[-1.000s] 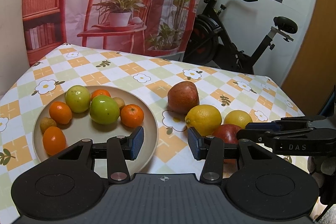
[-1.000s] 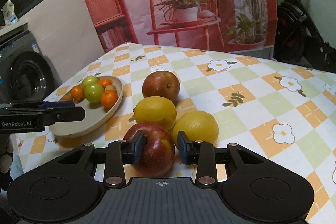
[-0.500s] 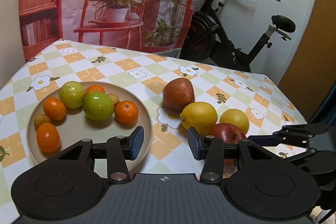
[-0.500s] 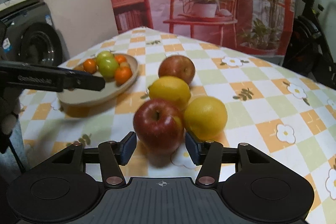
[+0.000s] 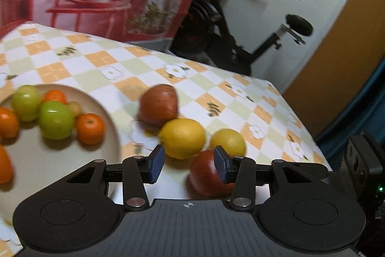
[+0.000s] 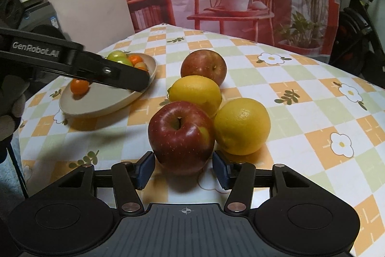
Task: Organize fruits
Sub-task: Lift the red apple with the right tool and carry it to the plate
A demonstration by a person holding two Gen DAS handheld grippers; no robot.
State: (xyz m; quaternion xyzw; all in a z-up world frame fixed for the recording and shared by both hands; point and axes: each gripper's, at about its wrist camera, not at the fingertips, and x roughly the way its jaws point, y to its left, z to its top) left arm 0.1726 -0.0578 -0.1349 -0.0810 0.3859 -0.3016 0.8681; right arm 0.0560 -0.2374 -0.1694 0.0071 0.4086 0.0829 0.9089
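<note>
A dark red apple (image 6: 181, 135) rests on the checked tablecloth just beyond my open right gripper (image 6: 182, 170), which is backed off and empty. Two lemons (image 6: 195, 94) (image 6: 241, 125) and a second apple (image 6: 204, 67) sit behind it. My left gripper (image 5: 189, 164) is open and empty, hovering over the near lemon (image 5: 182, 137) and the red apple (image 5: 207, 175). The second lemon (image 5: 227, 142) and far apple (image 5: 159, 104) lie beyond. The beige plate (image 5: 108, 117) at left holds oranges (image 5: 90, 128) and green fruits (image 5: 55, 120).
The left gripper's arm (image 6: 72, 64) crosses over the plate (image 6: 101, 102) in the right wrist view. An exercise bike (image 5: 240, 35) stands past the table's far edge. The table's right edge (image 5: 312, 136) is near the fruit cluster.
My right gripper opened off the dark red apple and drew back, leaving it on the cloth. My left gripper swung right, from over the plate toward the lemons and apple.
</note>
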